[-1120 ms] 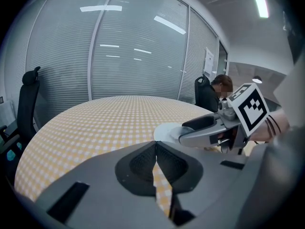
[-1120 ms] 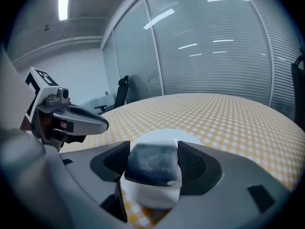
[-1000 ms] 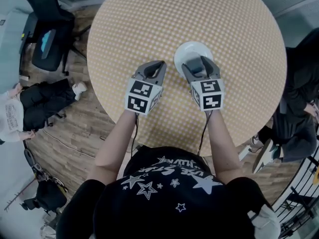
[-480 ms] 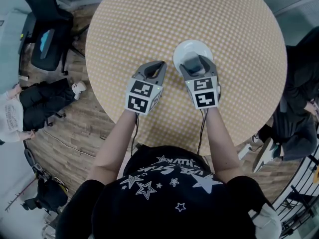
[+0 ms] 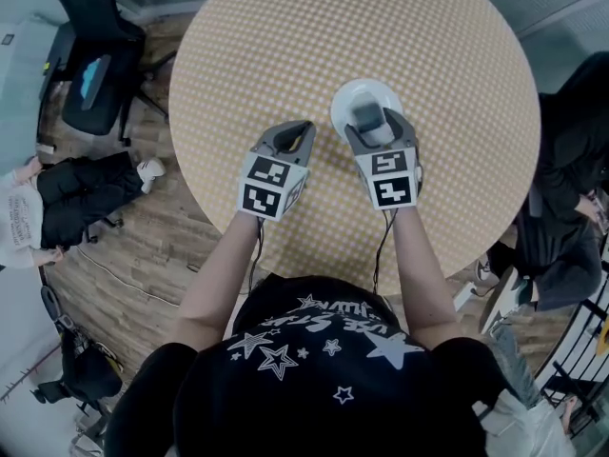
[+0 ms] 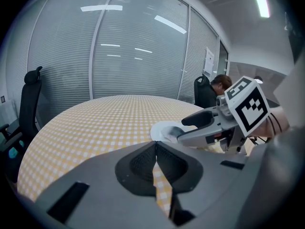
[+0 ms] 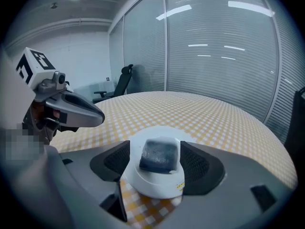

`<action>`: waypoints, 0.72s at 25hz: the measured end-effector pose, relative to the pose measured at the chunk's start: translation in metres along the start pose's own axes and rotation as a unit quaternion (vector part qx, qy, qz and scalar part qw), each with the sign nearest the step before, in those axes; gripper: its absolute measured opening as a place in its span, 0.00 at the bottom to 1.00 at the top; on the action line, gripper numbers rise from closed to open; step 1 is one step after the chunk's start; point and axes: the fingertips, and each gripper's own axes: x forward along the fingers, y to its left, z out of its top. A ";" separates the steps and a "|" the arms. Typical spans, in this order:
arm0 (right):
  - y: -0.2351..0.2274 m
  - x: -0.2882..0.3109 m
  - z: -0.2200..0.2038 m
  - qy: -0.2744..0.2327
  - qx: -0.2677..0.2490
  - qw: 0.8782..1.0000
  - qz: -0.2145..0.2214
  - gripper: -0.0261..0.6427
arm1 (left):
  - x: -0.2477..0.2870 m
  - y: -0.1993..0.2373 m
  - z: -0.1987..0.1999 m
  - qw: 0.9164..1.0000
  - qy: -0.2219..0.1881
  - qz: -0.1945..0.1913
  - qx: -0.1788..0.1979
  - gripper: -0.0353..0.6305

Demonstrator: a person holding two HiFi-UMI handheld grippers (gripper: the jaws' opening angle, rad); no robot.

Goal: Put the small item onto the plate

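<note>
1. Bench [image 5: 285, 55]: round, covered in a yellow-and-white check pattern. We see the white plate [image 5: 357, 89] on it, on the right gripper's side and inboard of the bench edge.

2. Right gripper [image 5: 369, 122]: positioned over the plate, jaws pointing away from the person. In the right gripper view, the right gripper [image 7: 157, 160] has its jaws pinching the small item [image 7: 159, 154], one pad against each side. We read the item as a low white round body with a dark blue-grey block on top.

3. Small item [image 5: 365, 114], head view: it lies within the outline of the plate, between the jaw tips. We cannot tell whether its underside touches the plate surface.

4. Left gripper [image 5: 295, 133]: held above the bench just beside the plate, on its left, and apart from it. In the left gripper view, the left gripper [image 6: 155, 149] has its jaws pressed together at the tips with nothing between them; only checked cloth shows through the gap below the tips.

5. Cross-check, left gripper view: the plate [image 6: 159, 130] lies ahead and to the right, with the right gripper's jaws reaching over it.

6. Surroundings: a dark office chair [image 5: 90, 55] stands on the wood floor [image 5: 143, 265] well apart from the bench.
</note>
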 end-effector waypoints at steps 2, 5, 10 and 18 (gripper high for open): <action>0.002 -0.008 0.002 -0.004 0.004 1.000 -0.003 0.51 | -0.007 -0.003 0.001 1.000 -0.005 -0.001 0.001 0.07; 0.005 -0.022 0.005 -0.011 0.009 1.000 -0.012 0.51 | -0.018 -0.009 0.006 1.000 -0.016 -0.004 0.005 0.07; 0.014 -0.051 0.007 -0.025 0.015 0.999 -0.028 0.51 | -0.042 -0.022 0.011 0.999 -0.037 -0.013 0.011 0.07; 0.062 -0.096 0.008 -0.046 0.037 0.998 0.005 0.51 | -0.094 -0.041 0.009 0.997 -0.063 -0.027 0.018 0.07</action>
